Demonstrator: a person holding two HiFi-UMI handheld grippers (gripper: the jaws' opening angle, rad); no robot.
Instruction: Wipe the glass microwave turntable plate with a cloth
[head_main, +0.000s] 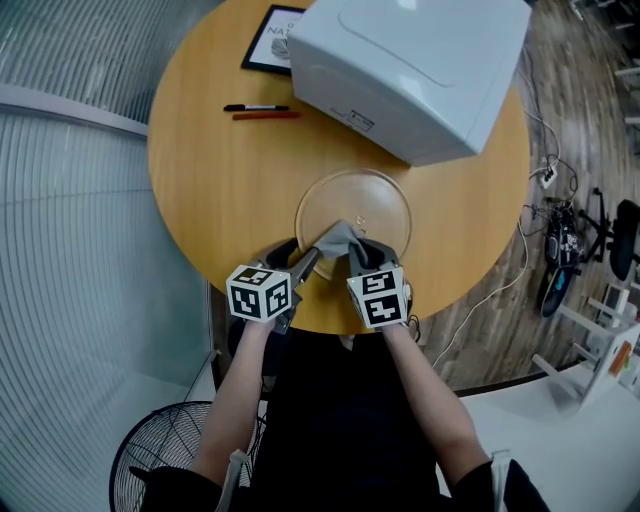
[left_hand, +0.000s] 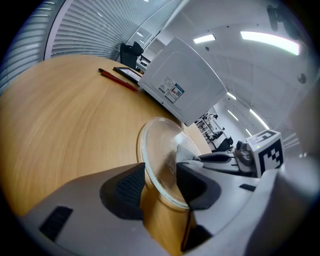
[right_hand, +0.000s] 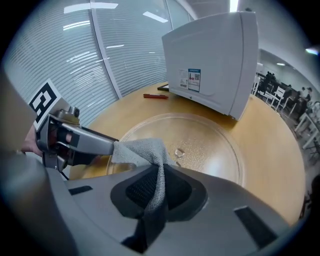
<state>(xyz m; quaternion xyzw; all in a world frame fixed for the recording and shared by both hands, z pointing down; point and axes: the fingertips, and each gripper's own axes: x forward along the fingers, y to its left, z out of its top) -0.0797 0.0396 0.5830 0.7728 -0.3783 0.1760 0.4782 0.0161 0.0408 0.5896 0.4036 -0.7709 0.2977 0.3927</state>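
The glass turntable plate (head_main: 372, 200) lies flat on the round wooden table (head_main: 220, 190), near its front edge. A grey cloth (head_main: 340, 240) is bunched on the plate's near rim. My right gripper (head_main: 352, 262) is shut on the cloth (right_hand: 142, 150), which hangs down between its pads and spreads onto the plate (right_hand: 210, 145). My left gripper (head_main: 305, 262) is at the plate's near-left rim. Its jaws stand open with the plate's rim (left_hand: 157, 145) between them, and a gap shows beside one pad. Its tip (right_hand: 107, 146) touches the edge of the cloth.
A white microwave (head_main: 410, 70) stands at the back right of the table, just behind the plate. A black pen and a red pen (head_main: 262, 112) lie at the back left, by a framed card (head_main: 270, 40). A fan (head_main: 170, 450) stands on the floor to the left.
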